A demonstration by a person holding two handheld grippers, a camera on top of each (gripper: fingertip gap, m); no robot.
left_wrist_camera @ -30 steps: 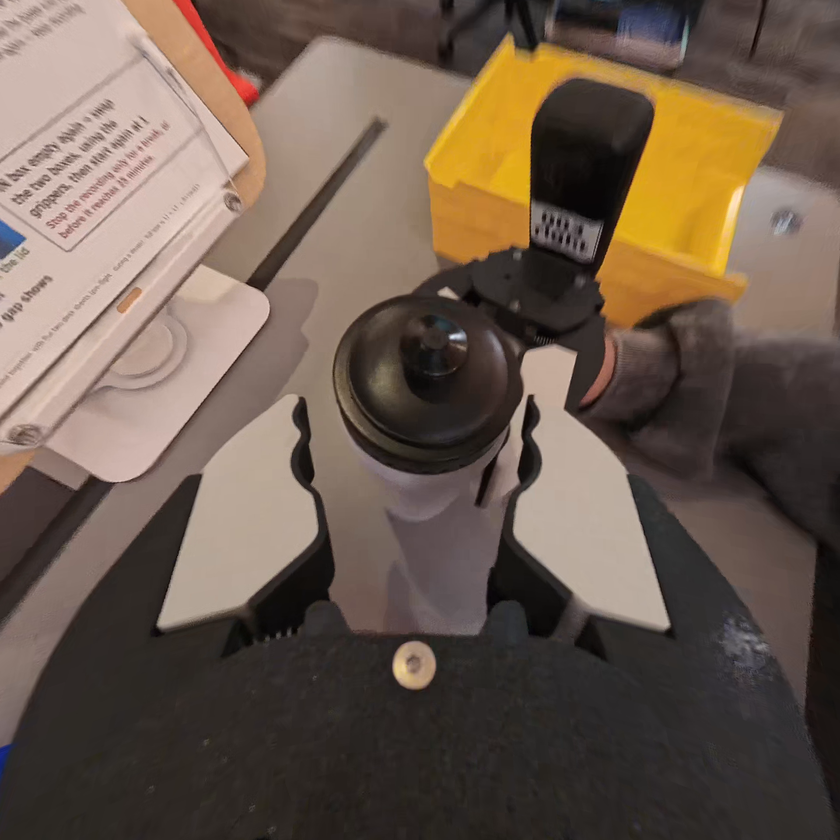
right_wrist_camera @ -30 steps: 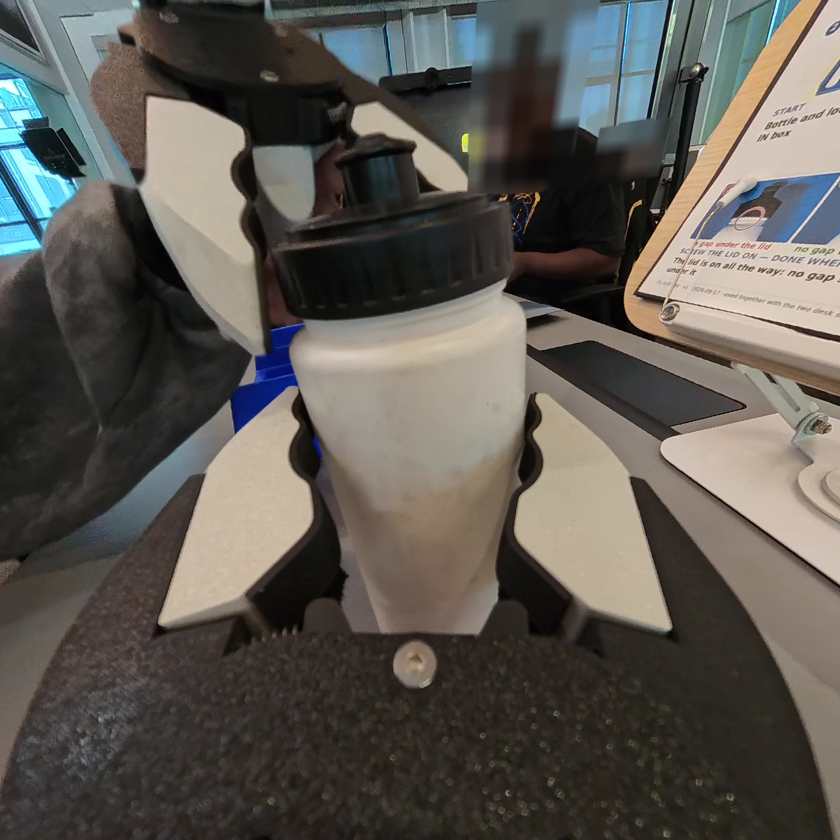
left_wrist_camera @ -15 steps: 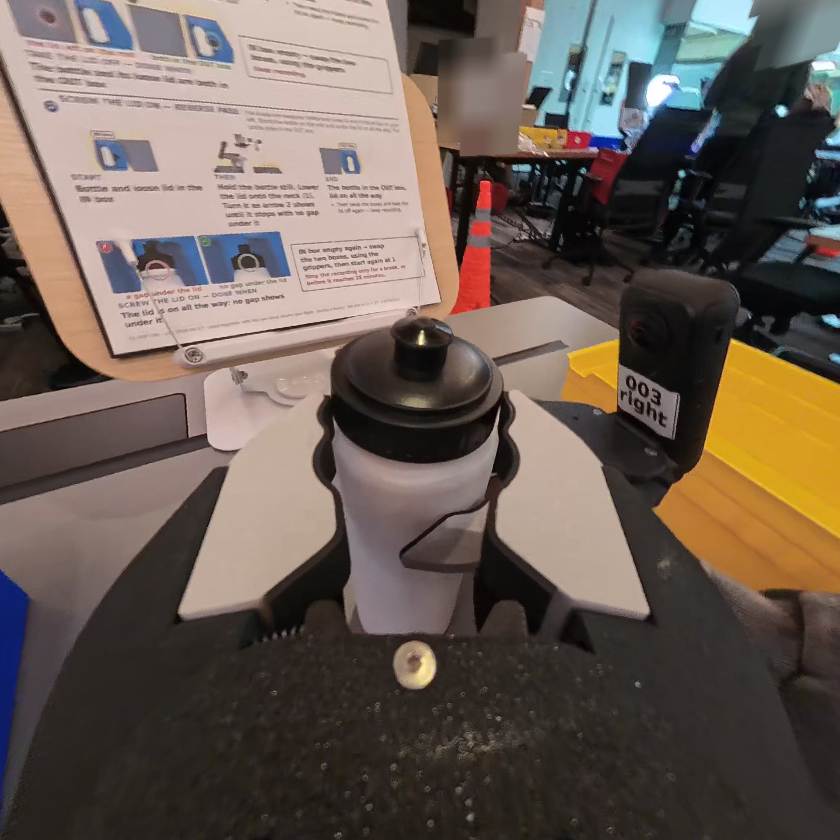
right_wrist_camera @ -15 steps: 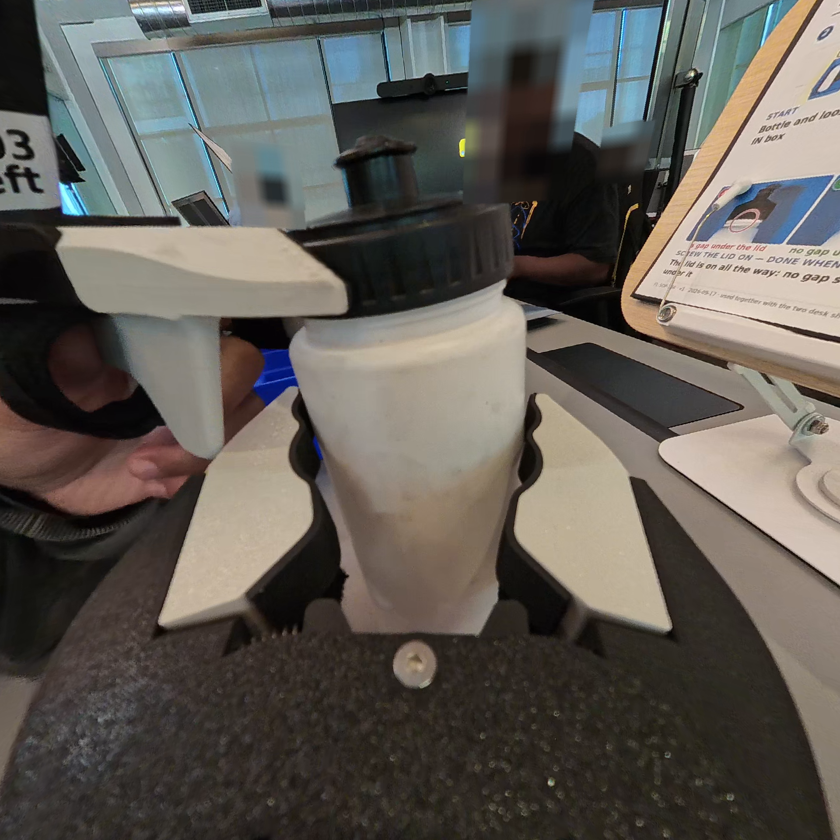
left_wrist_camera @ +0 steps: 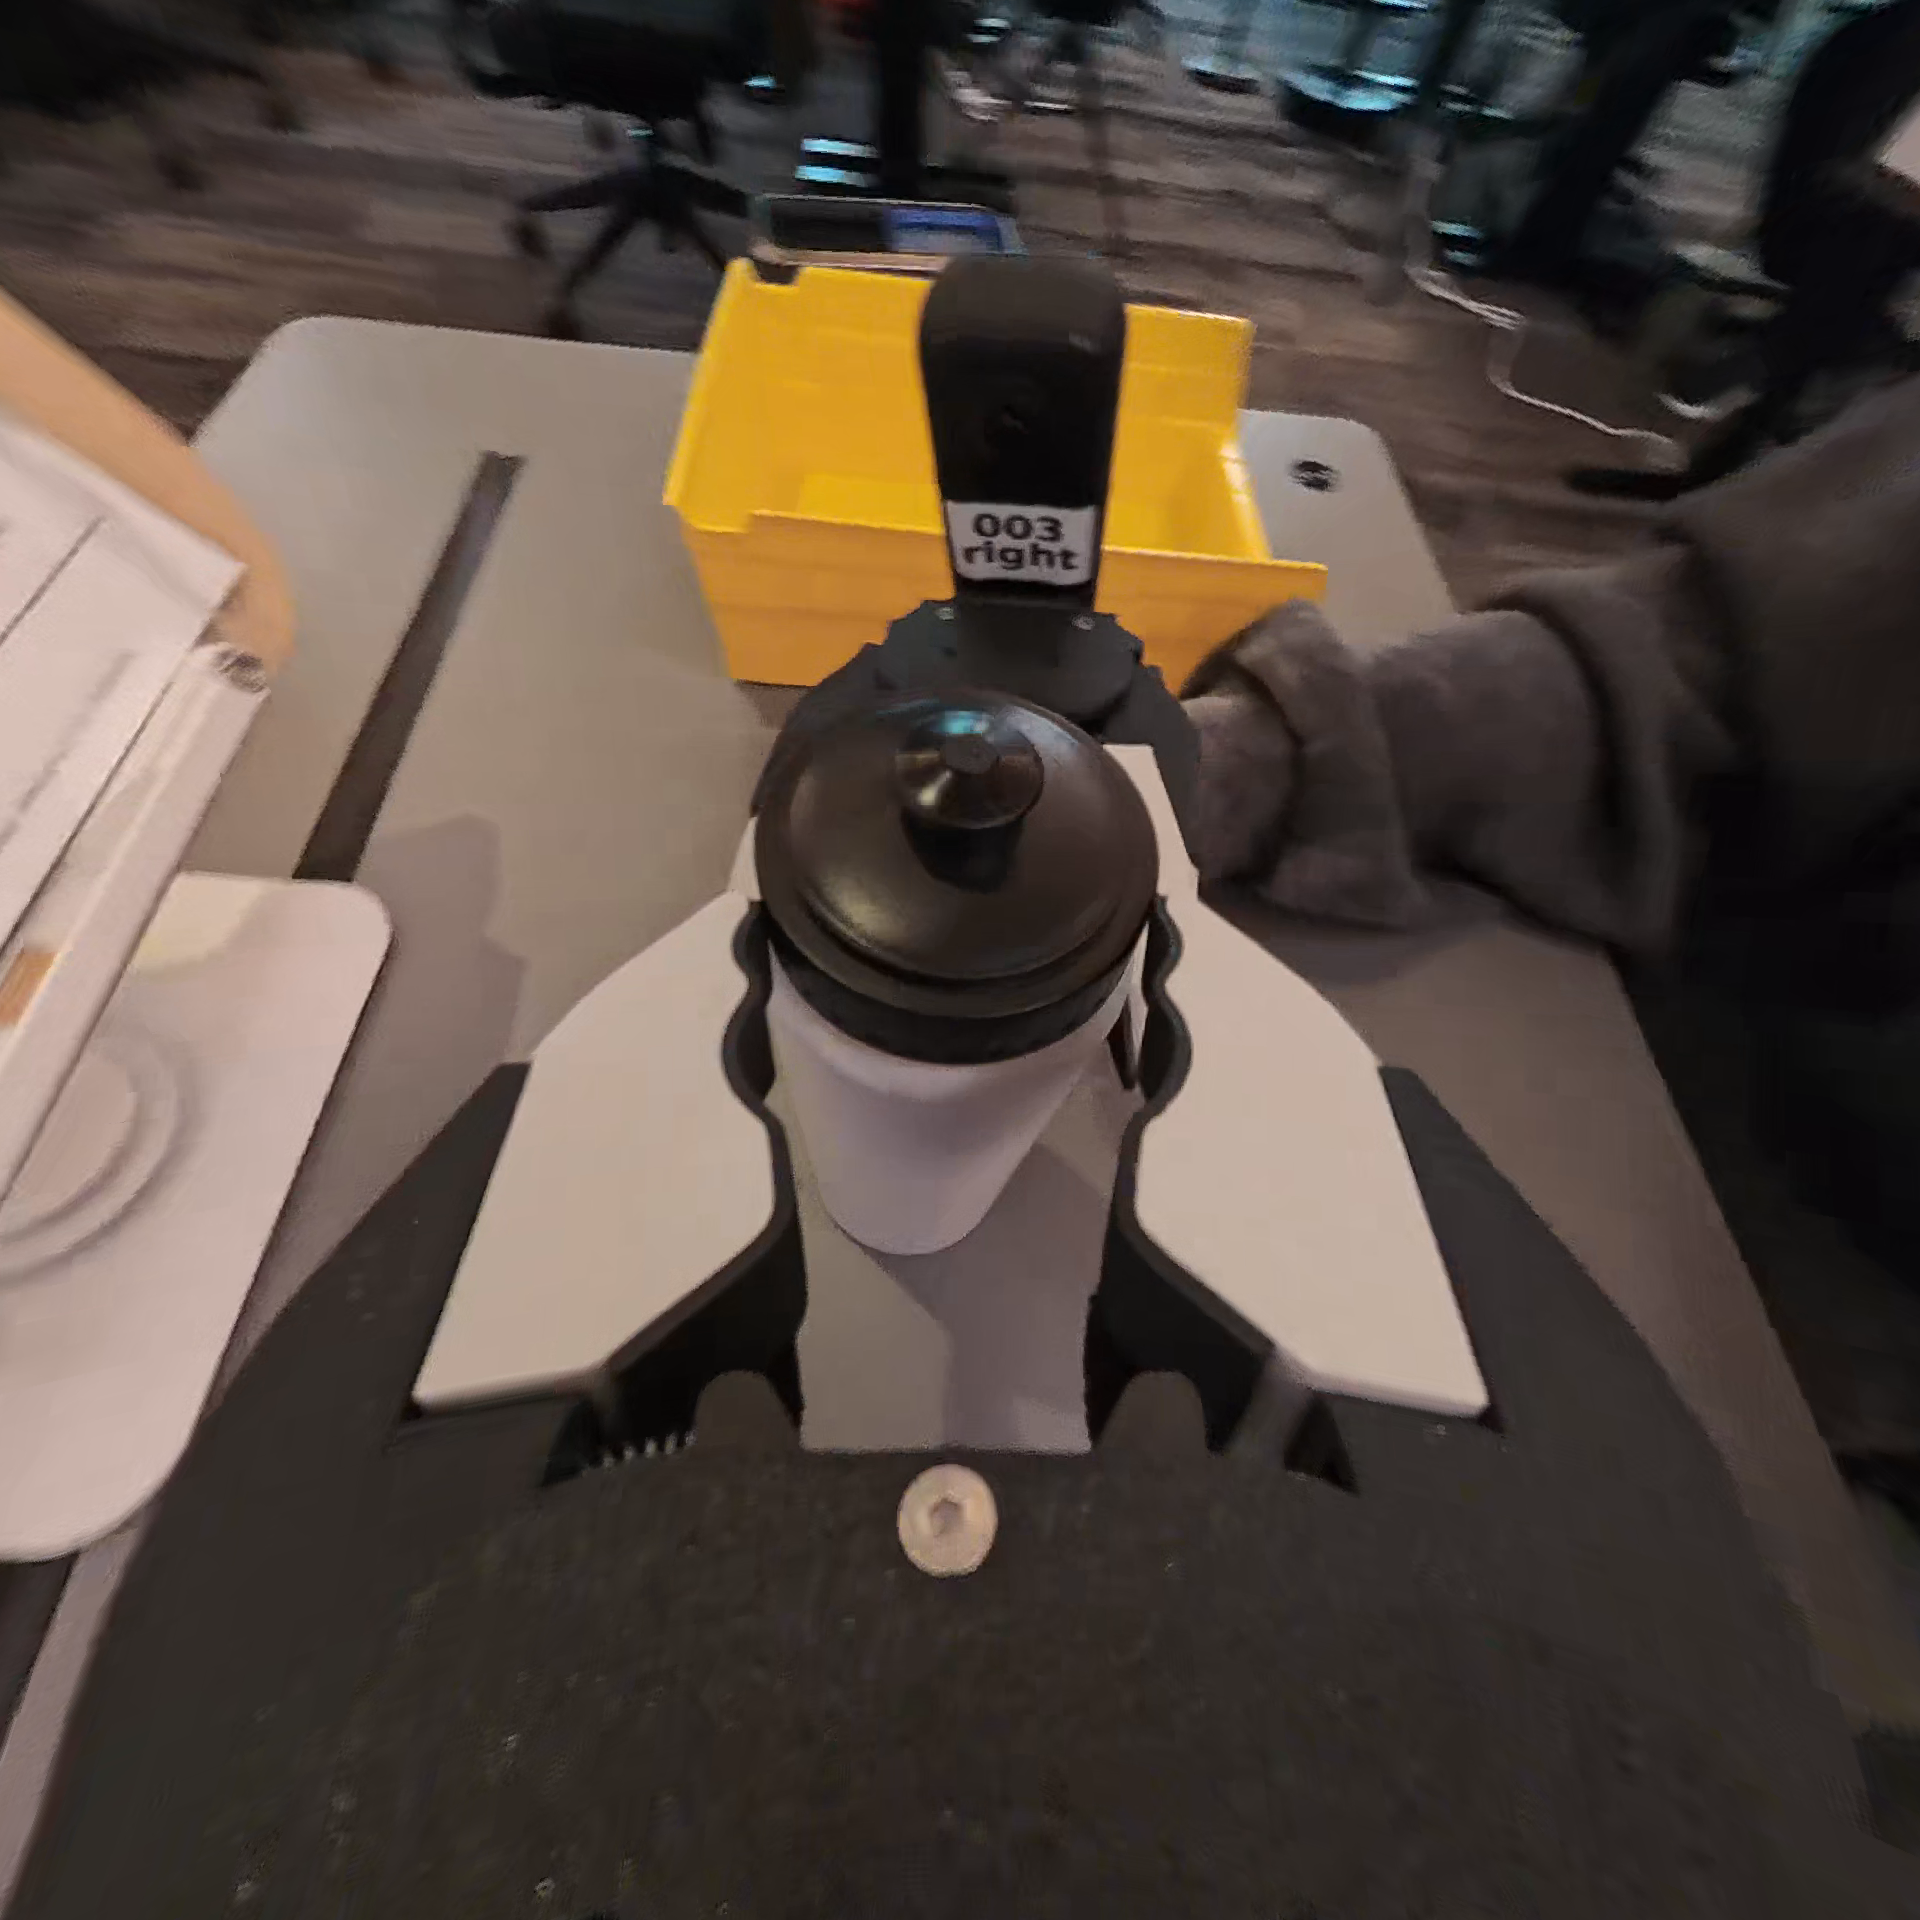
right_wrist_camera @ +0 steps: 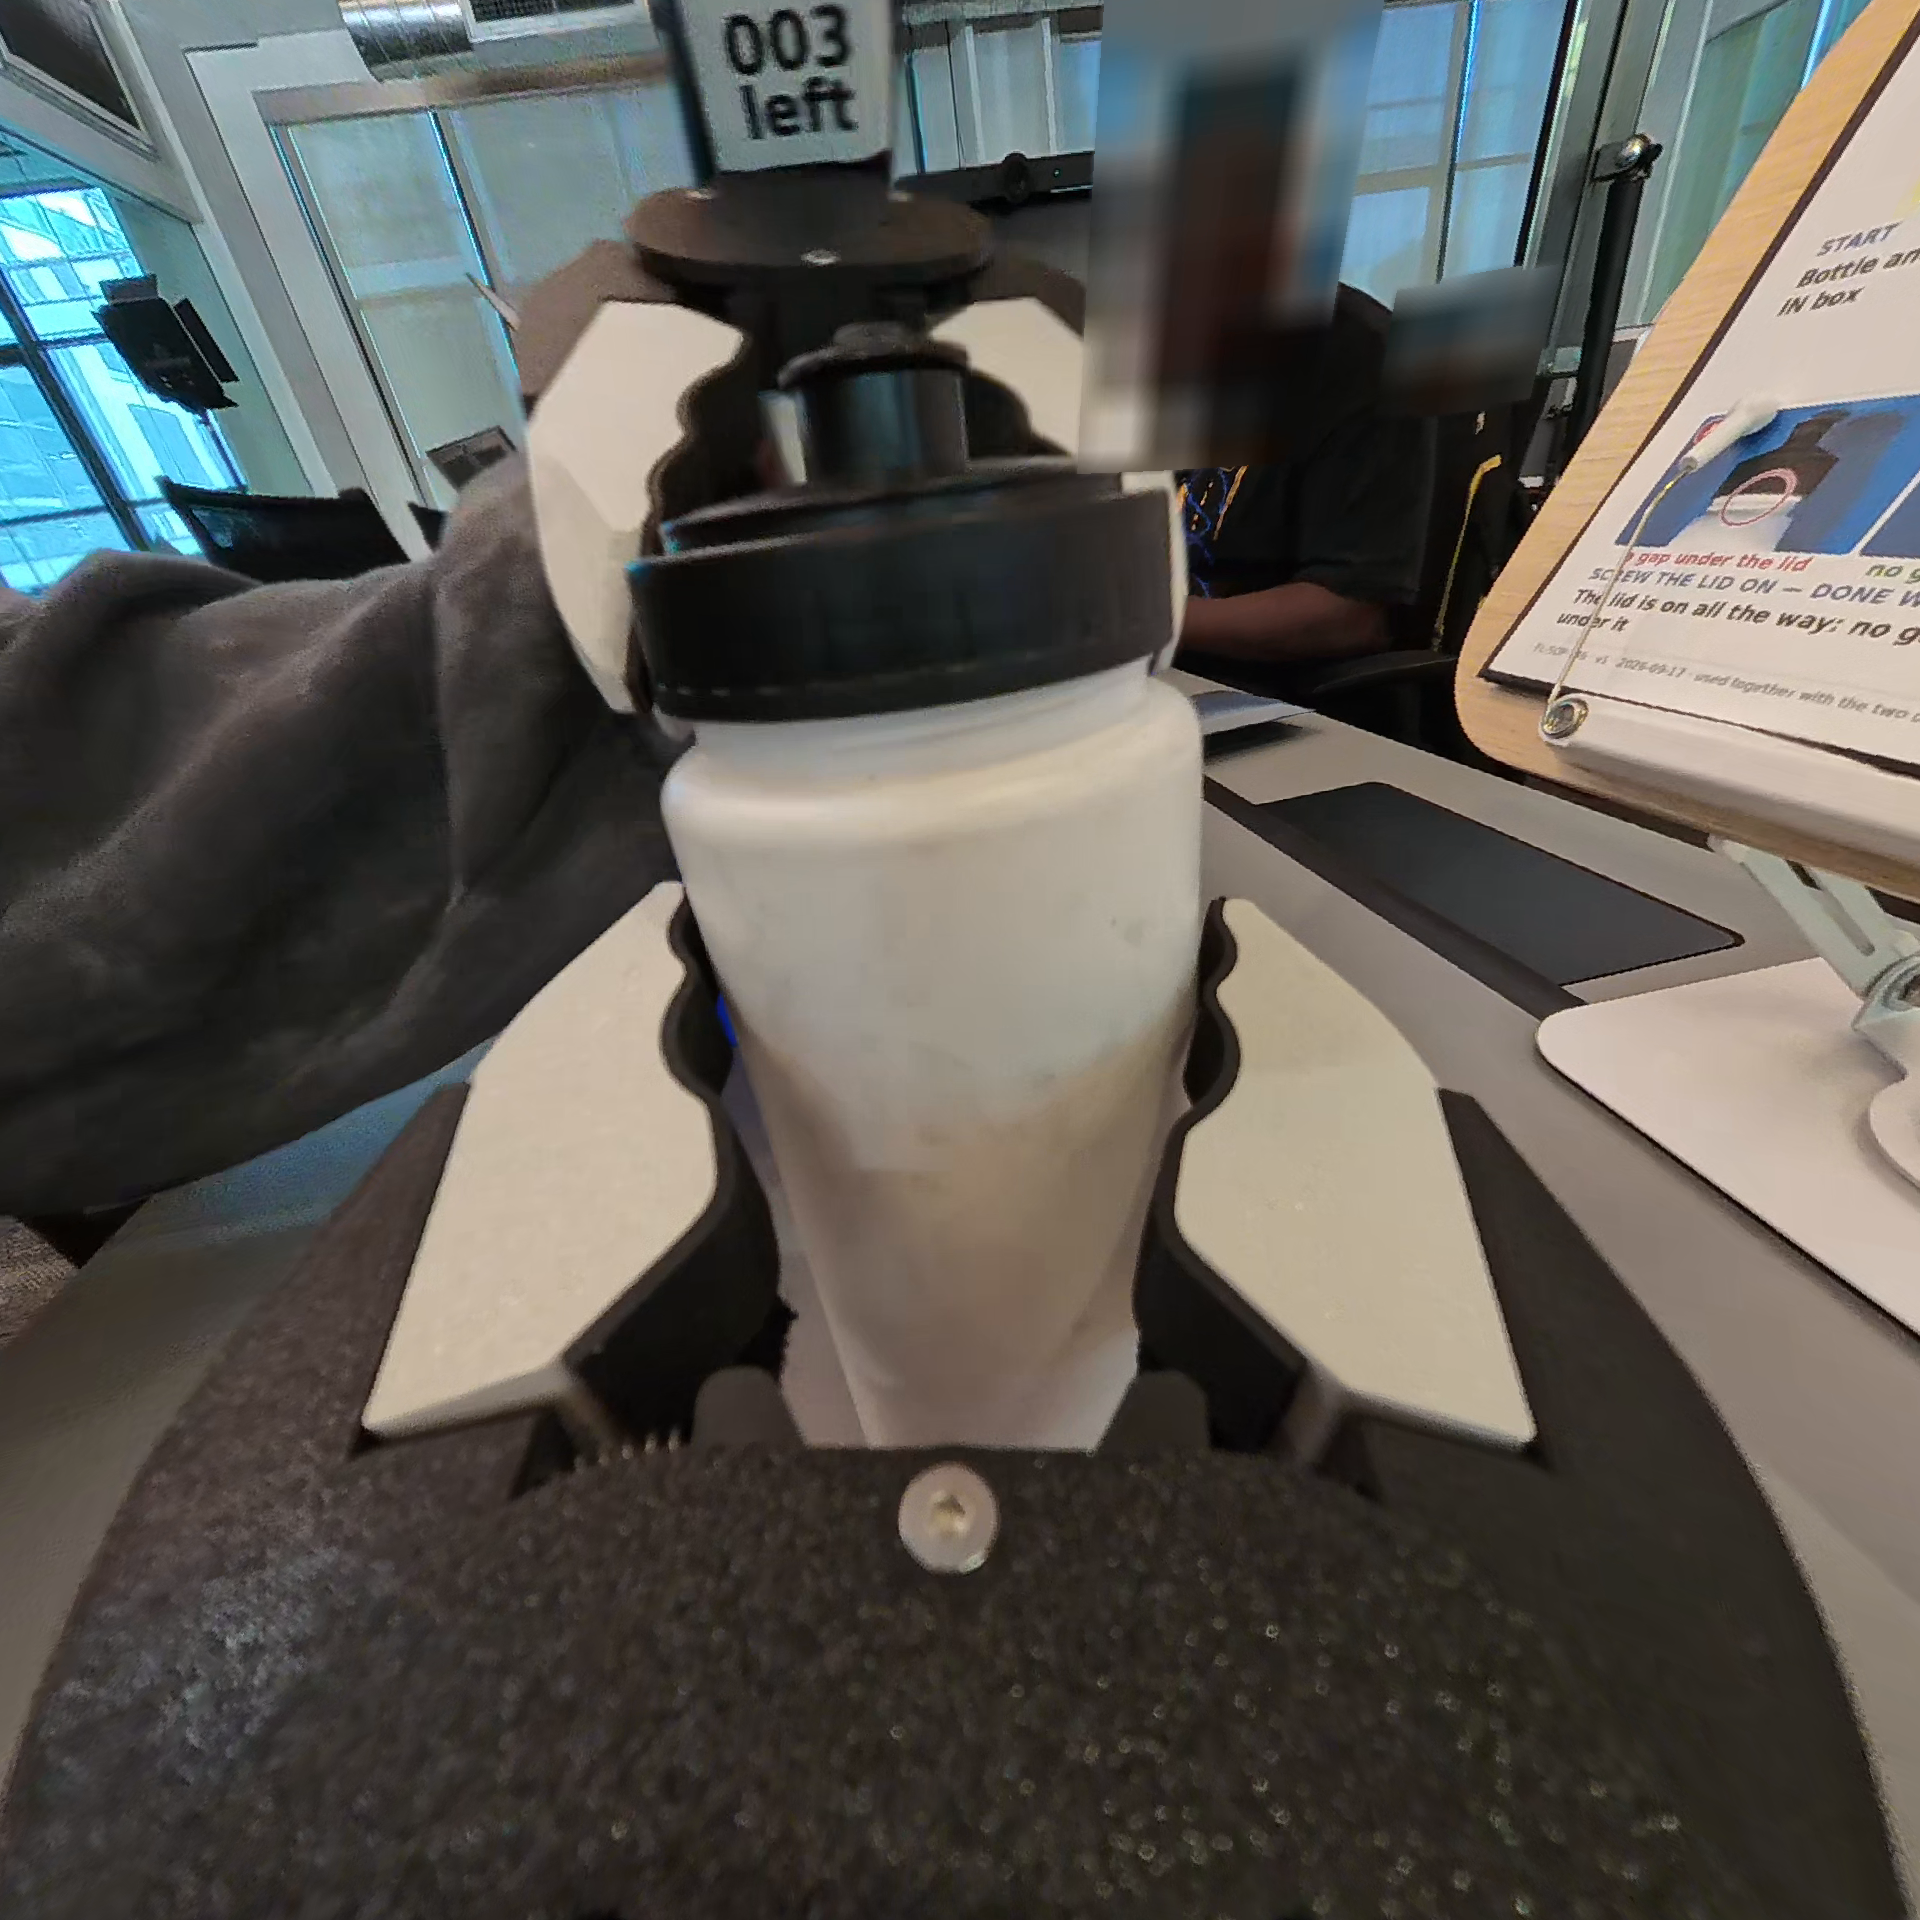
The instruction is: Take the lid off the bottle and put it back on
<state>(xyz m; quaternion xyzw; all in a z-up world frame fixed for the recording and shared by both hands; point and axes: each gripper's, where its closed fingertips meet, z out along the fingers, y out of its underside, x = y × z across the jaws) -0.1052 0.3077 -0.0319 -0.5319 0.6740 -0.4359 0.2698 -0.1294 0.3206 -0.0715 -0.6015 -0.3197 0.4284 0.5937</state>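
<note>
A white bottle (right_wrist_camera: 935, 935) with a black screw lid (right_wrist_camera: 904, 613) stands upright in front of me. My right gripper (right_wrist_camera: 948, 987) is shut on the bottle's body, one finger on each side. My left gripper (left_wrist_camera: 953, 935) looks down on the lid (left_wrist_camera: 956, 894), and its fingertips press the lid's rim on both sides. In the right wrist view the left gripper (right_wrist_camera: 873, 499) reaches over the lid from behind. The right gripper's black camera mount (left_wrist_camera: 1023, 447) stands behind the bottle in the left wrist view. The lid sits on the bottle's neck.
A yellow bin (left_wrist_camera: 831, 520) stands on the grey table (left_wrist_camera: 540, 727) behind the bottle. An instruction board on a white stand (right_wrist_camera: 1714, 468) is at the right of the right wrist view; its base (left_wrist_camera: 177, 1195) lies left. Grey sleeves (left_wrist_camera: 1455, 779) hold the grippers. A person (right_wrist_camera: 1299, 582) sits beyond.
My left gripper closed on the lid from the side, then swung up, still on it; its view now looks down from above. The right gripper kept hold of the bottle.
</note>
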